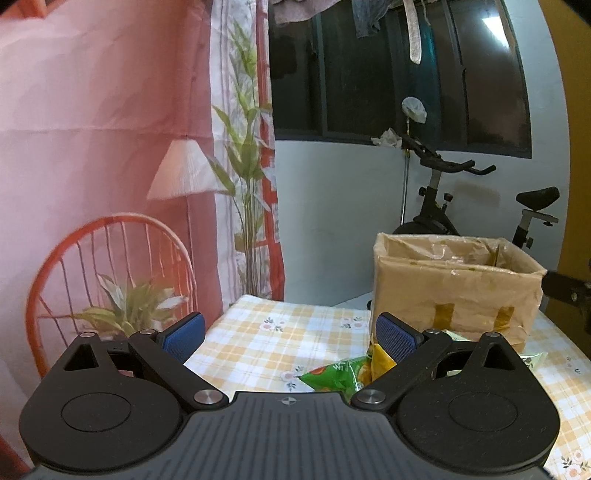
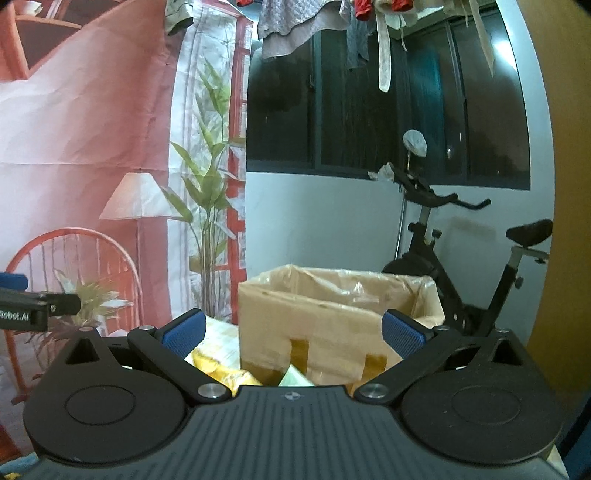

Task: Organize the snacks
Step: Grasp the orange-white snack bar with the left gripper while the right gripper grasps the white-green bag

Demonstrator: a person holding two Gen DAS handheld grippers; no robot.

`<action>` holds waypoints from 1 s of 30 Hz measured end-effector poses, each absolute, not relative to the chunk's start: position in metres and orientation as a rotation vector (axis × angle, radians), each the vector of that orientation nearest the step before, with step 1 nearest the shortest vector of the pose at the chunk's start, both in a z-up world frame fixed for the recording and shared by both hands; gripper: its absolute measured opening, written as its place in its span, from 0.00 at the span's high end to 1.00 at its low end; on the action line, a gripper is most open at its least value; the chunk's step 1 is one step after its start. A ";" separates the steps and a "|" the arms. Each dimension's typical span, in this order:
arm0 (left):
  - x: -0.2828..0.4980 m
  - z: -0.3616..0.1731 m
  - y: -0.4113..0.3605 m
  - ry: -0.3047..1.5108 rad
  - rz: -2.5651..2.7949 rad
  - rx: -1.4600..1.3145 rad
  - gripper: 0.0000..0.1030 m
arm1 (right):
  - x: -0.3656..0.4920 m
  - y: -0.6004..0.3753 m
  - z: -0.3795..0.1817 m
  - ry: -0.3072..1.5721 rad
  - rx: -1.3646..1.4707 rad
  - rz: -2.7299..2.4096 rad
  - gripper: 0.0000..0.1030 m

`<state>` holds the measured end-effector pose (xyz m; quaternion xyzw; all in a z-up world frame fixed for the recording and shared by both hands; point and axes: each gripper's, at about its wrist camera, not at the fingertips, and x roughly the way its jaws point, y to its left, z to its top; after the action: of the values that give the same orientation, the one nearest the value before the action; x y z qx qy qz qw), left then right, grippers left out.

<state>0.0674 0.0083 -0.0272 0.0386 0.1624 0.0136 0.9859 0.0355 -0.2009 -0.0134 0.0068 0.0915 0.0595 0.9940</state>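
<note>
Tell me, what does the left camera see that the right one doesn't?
Only the left view shows the green snack bag lying on the checked tablecloth, with much of that cloth bare. Only the right view shows red clothes hanging overhead. Both show the cardboard box, an exercise bike, yellow packets by the box, and open grippers.

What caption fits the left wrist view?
Open left hand-held gripper above checked tablecloth, green snack bag and cardboard box ahead.

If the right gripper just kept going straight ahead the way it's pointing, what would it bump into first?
Most likely the cardboard box. The right gripper, jaws open and empty, points at the box's taped front wall. Snack packets lie lower, probably under its path, though depth is hard to judge.
</note>
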 end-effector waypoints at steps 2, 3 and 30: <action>0.074 -0.036 0.008 0.340 0.023 0.067 0.03 | 0.048 -0.201 -0.018 0.181 0.005 0.104 0.00; 0.077 -0.042 0.007 0.348 0.017 0.062 0.03 | 0.054 -0.201 -0.021 0.183 0.001 0.094 0.00; 0.126 -0.148 -0.006 0.596 -0.073 0.052 0.06 | 0.124 -0.224 -0.148 0.413 0.010 0.083 0.01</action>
<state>0.1255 -0.0062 -0.1477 0.0256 0.2935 -0.0359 0.9549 0.1237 -0.2244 -0.1479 0.0049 0.2049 0.0411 0.9779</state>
